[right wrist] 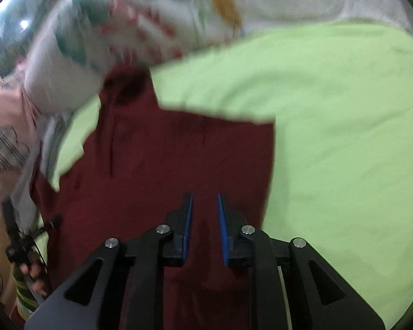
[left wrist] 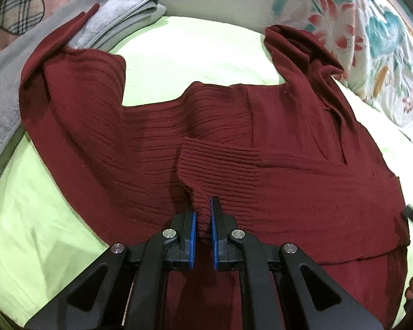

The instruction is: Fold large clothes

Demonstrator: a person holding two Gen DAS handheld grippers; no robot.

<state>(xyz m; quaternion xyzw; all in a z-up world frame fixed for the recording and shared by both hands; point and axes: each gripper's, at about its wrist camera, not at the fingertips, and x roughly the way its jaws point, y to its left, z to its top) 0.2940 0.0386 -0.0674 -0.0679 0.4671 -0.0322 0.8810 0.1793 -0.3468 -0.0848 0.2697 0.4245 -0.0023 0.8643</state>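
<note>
One maroon ribbed sweater lies spread on the lime-green bed sheet, only partly folded. Left gripper jaws pinch its ribbed cuff, carried over the body. Right gripper hovers with jaws apart, holding nothing. Further folds seem left. Grey towel and floral pillow lie beyond.

Lime-green bedsheet, folded grey towel, floral quilt, pink heart-print cloth

left wrist: low, forward | right wrist: low, forward | shared: sweater
</note>
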